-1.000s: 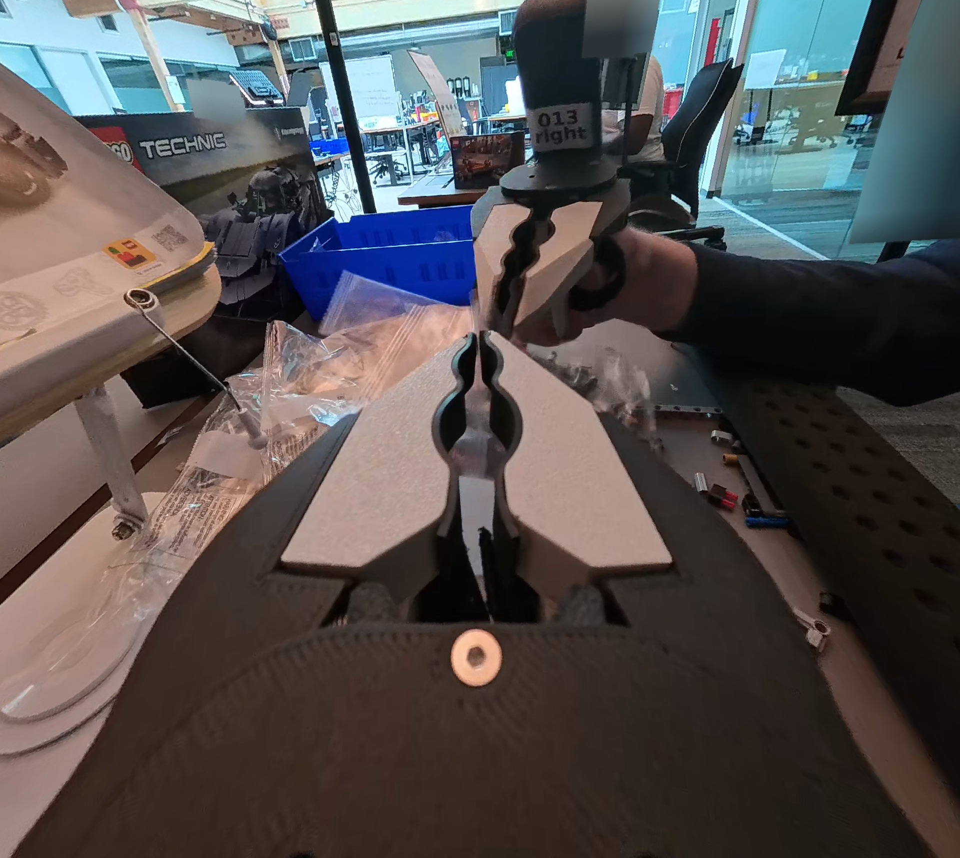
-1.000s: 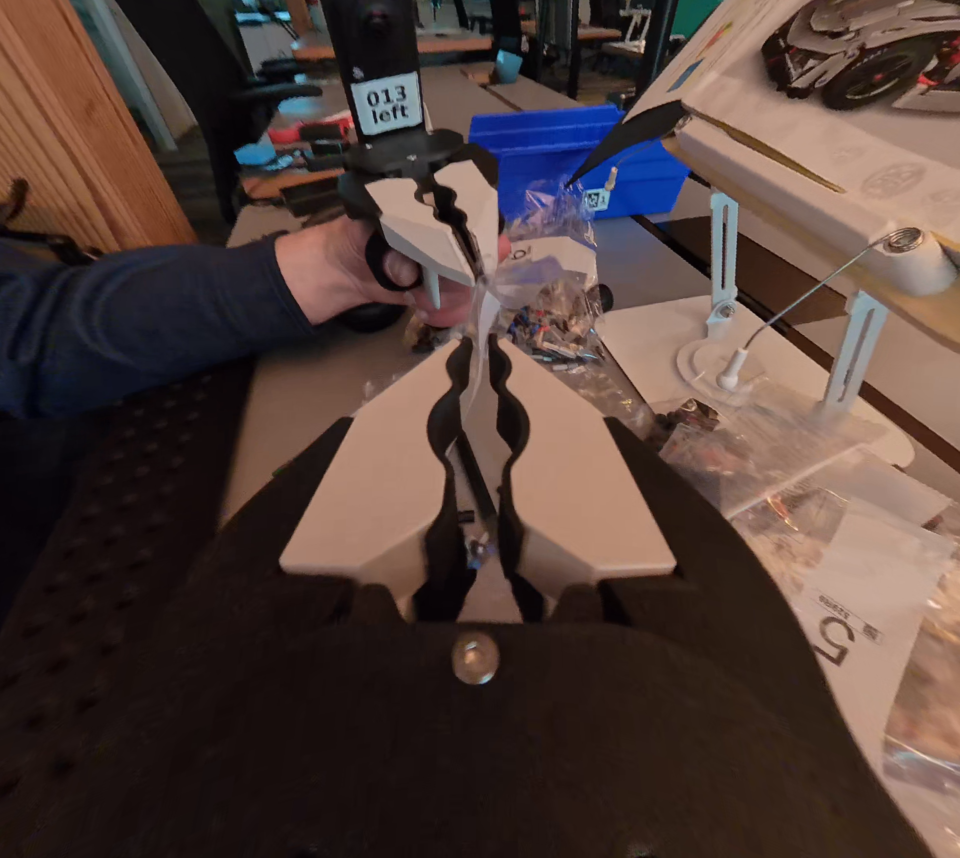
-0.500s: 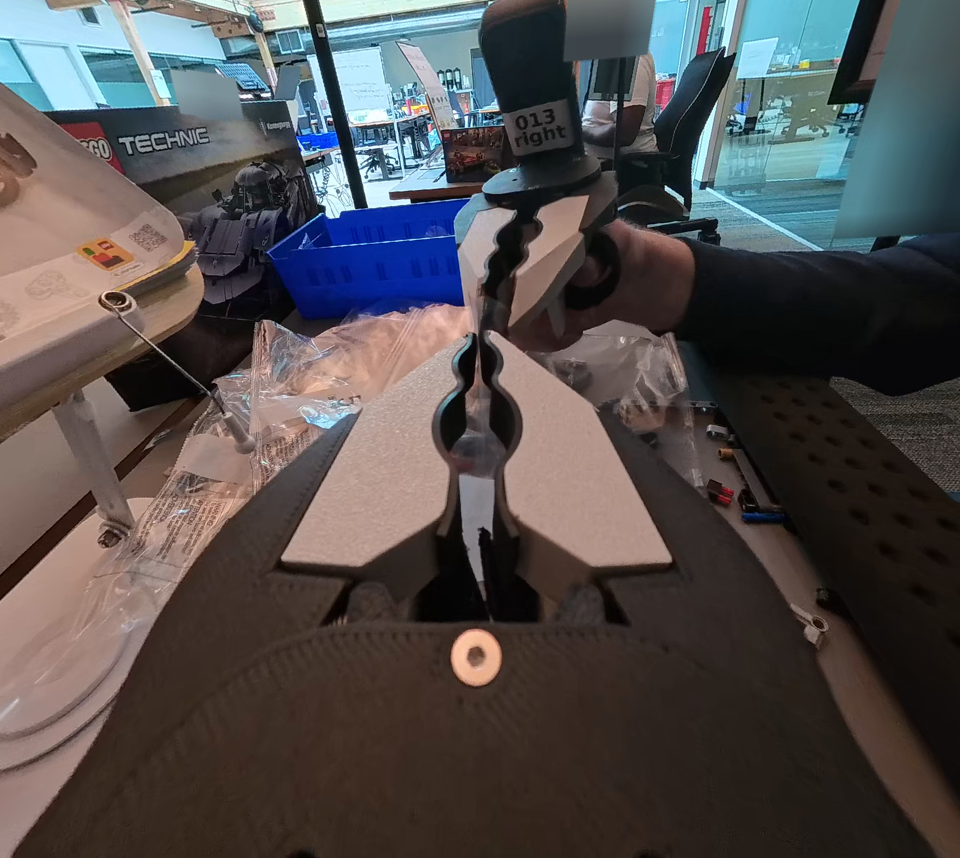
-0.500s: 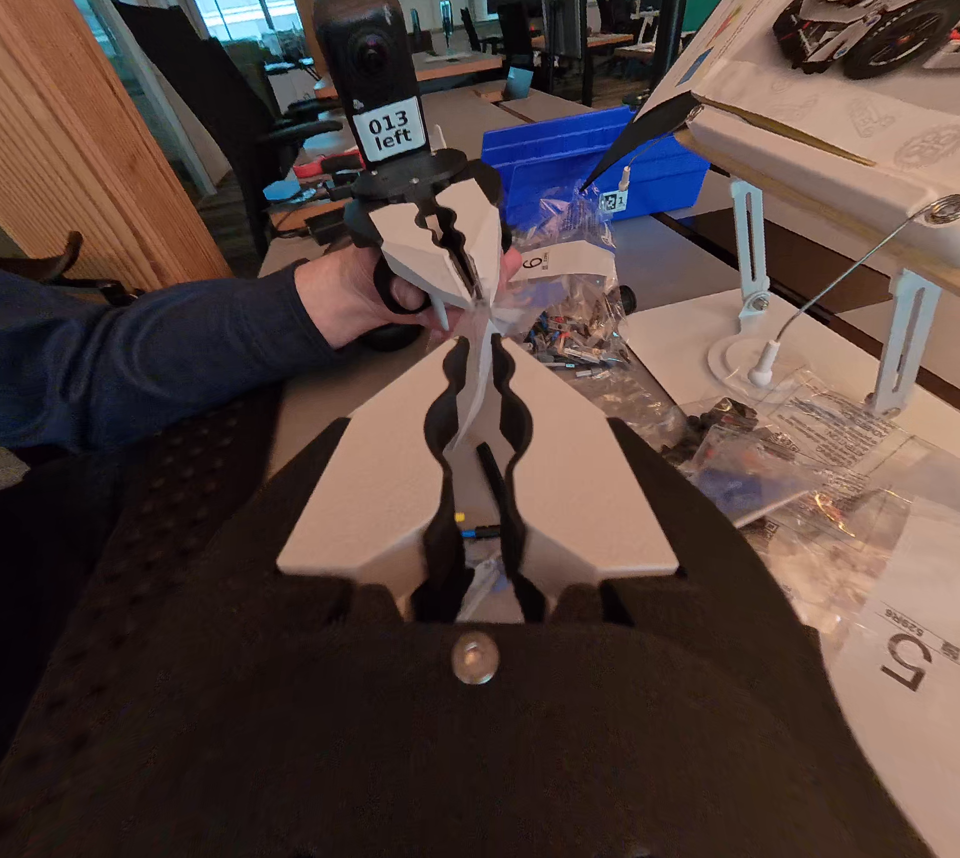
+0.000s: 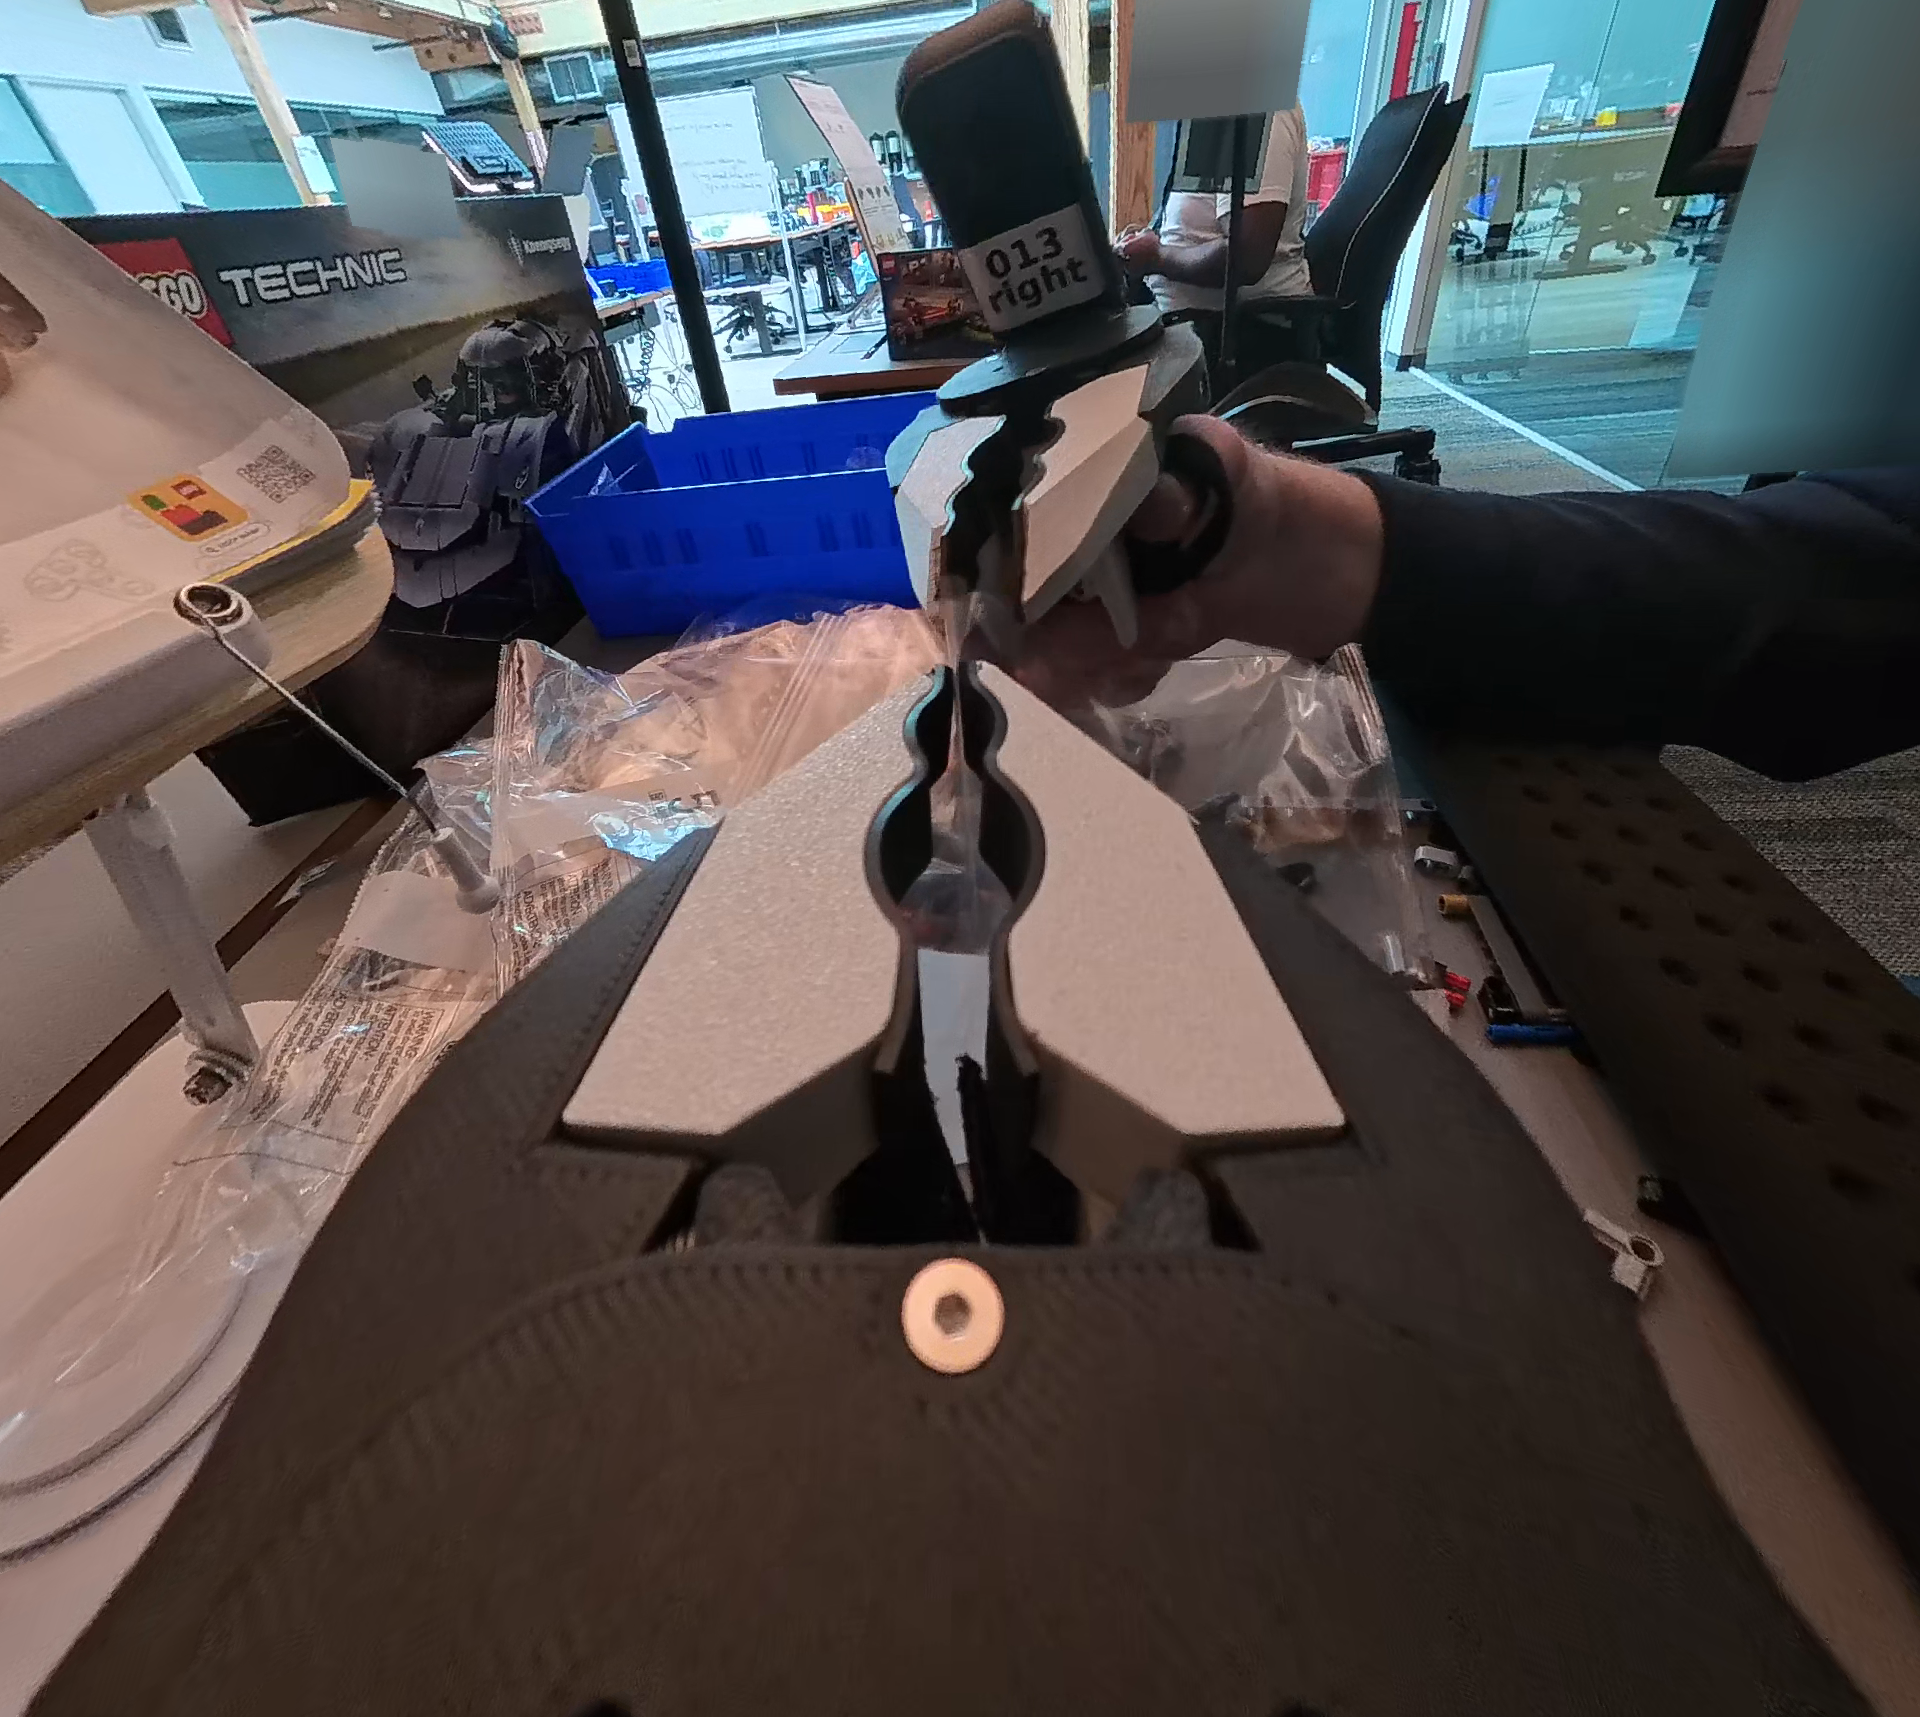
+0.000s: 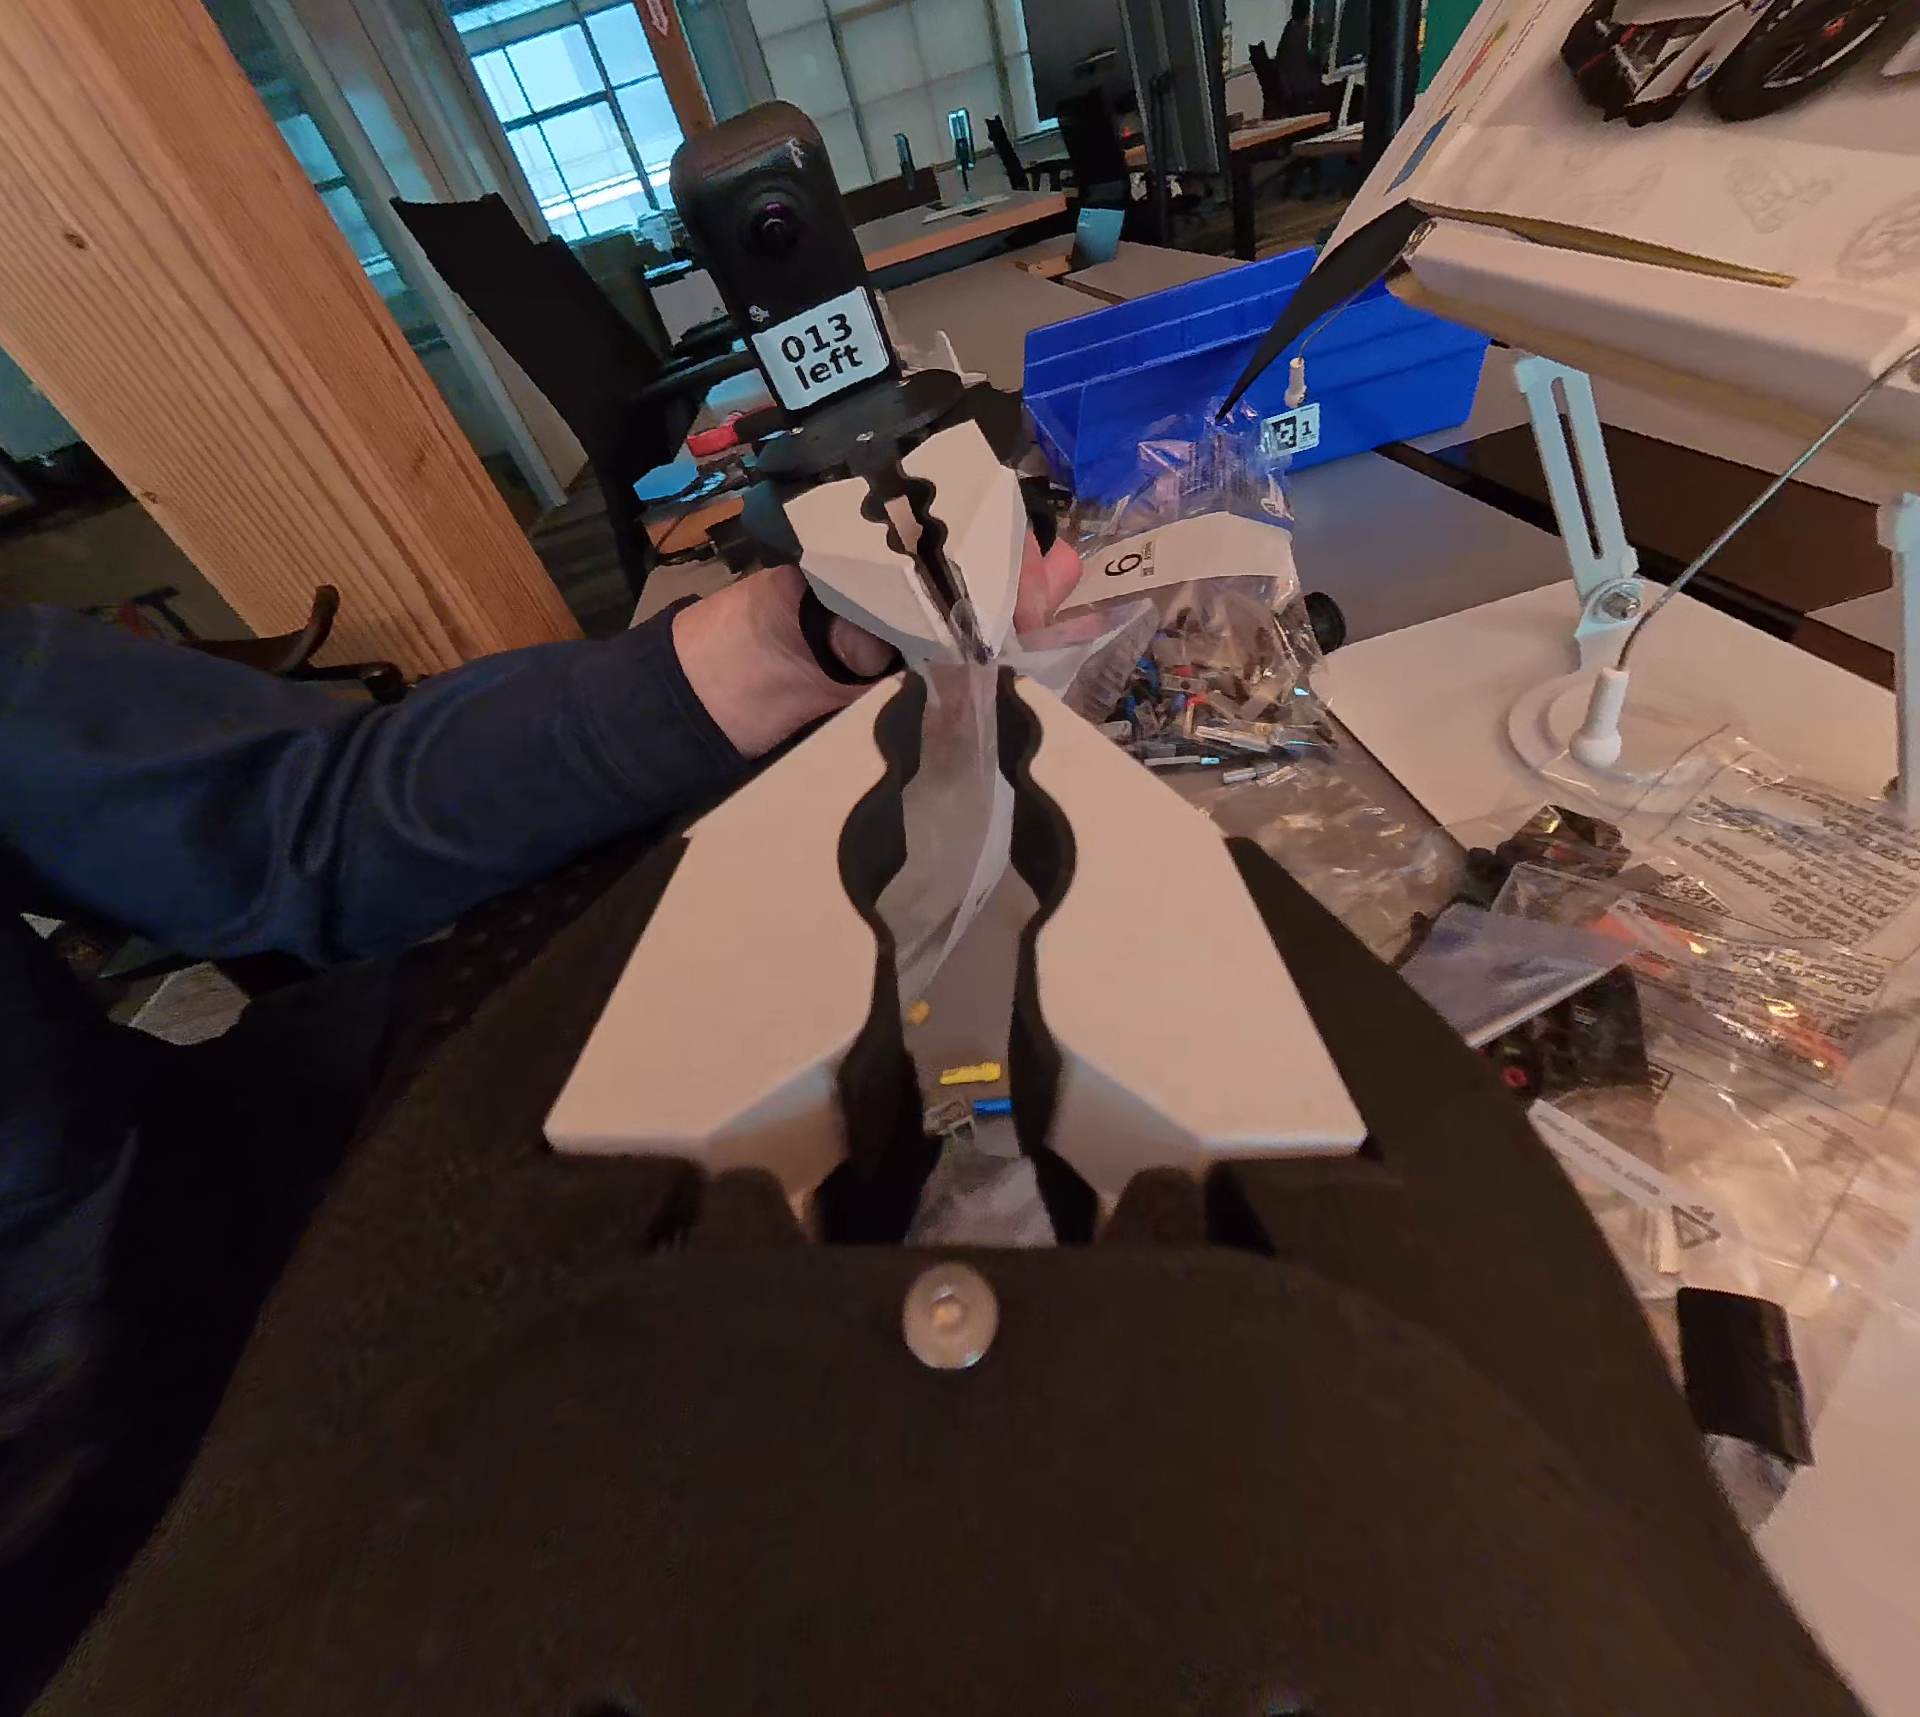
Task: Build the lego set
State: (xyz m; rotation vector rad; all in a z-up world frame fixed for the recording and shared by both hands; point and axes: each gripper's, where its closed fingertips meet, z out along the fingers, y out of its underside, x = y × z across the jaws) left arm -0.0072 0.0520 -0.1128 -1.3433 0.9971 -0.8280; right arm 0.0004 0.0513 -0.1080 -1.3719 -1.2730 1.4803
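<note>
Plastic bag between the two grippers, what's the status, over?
Left gripper and right gripper both shut on the plastic bag, stretched between them above the table. Bag not torn open. Nothing in the way.

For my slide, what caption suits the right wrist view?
Two hand-held grippers, right gripper and left gripper, pinch one clear plastic bag between them above a parts-strewn table.

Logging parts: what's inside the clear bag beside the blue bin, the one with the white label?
The bag holds a heap of small loose pieces, mostly grey and black, a few blue and red. A white label and crinkled plastic cover the upper part; pieces deeper down are hidden.
</note>
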